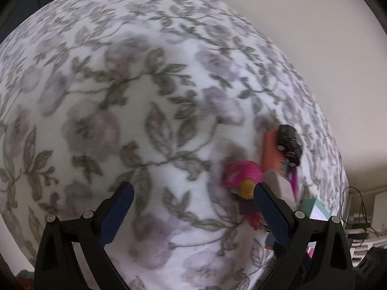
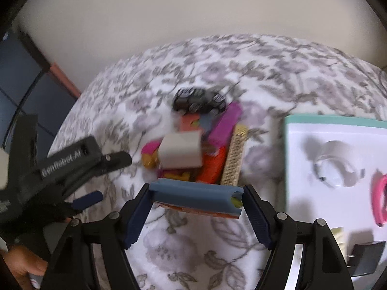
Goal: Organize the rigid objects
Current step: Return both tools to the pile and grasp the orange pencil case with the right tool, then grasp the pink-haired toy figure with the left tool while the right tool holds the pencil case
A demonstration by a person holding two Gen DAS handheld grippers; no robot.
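Rigid objects: a pile (image 2: 193,142) is lying on the floral-covered surface (image 2: 183,249), just left of a white tray (image 2: 321,217) with a teal rim.
Left view only: the left tool (image 1: 193,195) is hanging with fingers wide apart and nothing between them, over open floral cloth; a pink and yellow toy (image 1: 241,178) is sitting just beside its right finger.
Right view only: the right tool (image 2: 196,203) is clamping a blue bar (image 2: 193,197) end to end, in front of the pile.
Tray contents: a white ring piece (image 2: 336,169), a pink band (image 2: 378,200), a dark block (image 2: 365,257).
Pile top: a black toy car (image 2: 198,100) is lying at the far end.
Edges: the cloth is falling away toward a pale wall (image 2: 193,12).
Open room: bare cloth is stretching left of the pile.
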